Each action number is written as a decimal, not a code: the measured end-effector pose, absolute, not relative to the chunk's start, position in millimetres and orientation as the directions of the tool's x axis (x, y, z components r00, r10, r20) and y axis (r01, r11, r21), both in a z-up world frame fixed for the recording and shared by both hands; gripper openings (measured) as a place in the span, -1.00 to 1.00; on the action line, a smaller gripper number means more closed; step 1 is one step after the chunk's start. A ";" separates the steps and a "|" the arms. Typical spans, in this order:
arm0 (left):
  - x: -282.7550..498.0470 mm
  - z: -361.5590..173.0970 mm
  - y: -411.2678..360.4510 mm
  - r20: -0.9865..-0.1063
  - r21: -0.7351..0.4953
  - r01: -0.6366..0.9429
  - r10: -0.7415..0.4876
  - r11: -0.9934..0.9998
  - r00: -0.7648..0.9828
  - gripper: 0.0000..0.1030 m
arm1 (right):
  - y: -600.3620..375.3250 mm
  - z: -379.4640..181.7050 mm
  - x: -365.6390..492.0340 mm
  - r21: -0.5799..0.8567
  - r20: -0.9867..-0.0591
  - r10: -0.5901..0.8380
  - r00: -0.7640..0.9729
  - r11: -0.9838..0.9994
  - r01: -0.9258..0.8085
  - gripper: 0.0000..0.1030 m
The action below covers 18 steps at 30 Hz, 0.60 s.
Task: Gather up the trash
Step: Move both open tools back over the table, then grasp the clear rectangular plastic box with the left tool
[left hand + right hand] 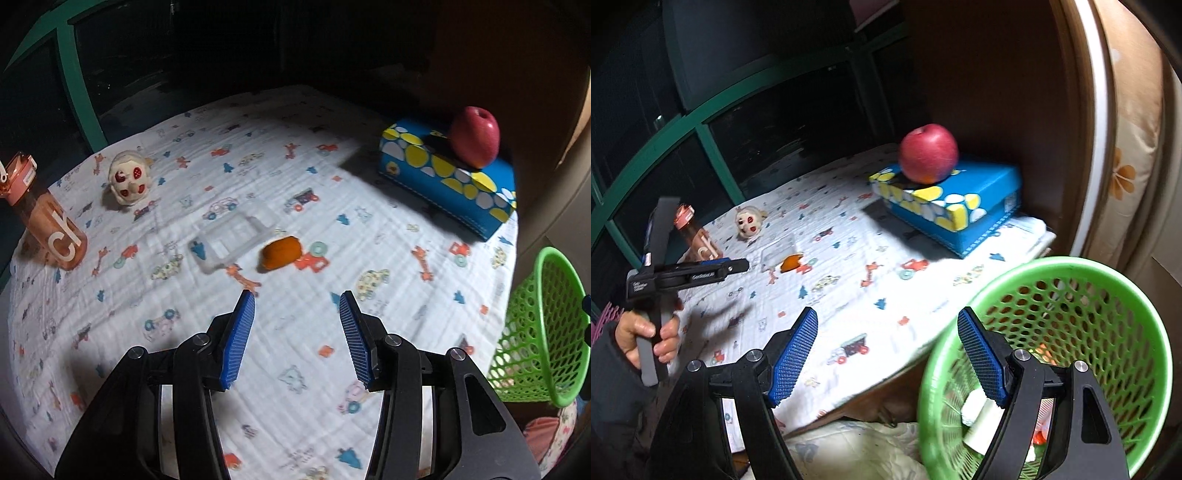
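Note:
An orange peel piece (279, 252) lies on the patterned cloth, beside a clear plastic tray (231, 240). My left gripper (297, 302) is open and empty, hovering a little short of the peel. It also shows in the right wrist view (737, 266), over the table's left side. The peel (791, 263) and the tray (777, 251) show there too. My right gripper (886, 325) is open and empty, at the rim of a green mesh basket (1071, 295) that holds white scraps. The basket (546, 325) stands off the table's right edge.
A red apple (474, 136) rests on a blue dotted tissue box (443, 177) at the back right. A pink water bottle (48, 221) and a small doll head (127, 181) stand at the left. A green window frame (713, 147) runs behind the table.

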<state>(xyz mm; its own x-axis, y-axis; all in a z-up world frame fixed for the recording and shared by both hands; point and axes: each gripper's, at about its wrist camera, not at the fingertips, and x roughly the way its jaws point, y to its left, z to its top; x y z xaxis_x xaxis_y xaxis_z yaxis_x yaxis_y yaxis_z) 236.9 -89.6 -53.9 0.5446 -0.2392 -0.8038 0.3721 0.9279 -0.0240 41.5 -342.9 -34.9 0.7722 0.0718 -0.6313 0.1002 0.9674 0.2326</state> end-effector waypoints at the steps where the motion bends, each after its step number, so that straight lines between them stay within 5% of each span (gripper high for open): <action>1: 245.4 -56.7 -85.3 -0.809 -0.016 0.372 -0.230 0.928 0.541 -0.06 | -338.7 -35.2 46.2 0.232 -0.633 0.079 0.770 0.969 0.091 0.46; 8: 296.7 -77.5 -68.9 -0.837 0.025 0.418 -0.210 0.908 0.506 0.19 | -313.7 -44.5 82.7 0.231 -0.662 0.115 0.741 0.971 0.056 0.46; 18: 349.9 -103.2 -73.1 -0.861 0.049 0.545 -0.241 0.837 0.448 0.19 | -289.3 -56.7 132.0 0.218 -0.696 0.132 0.706 0.976 0.033 0.46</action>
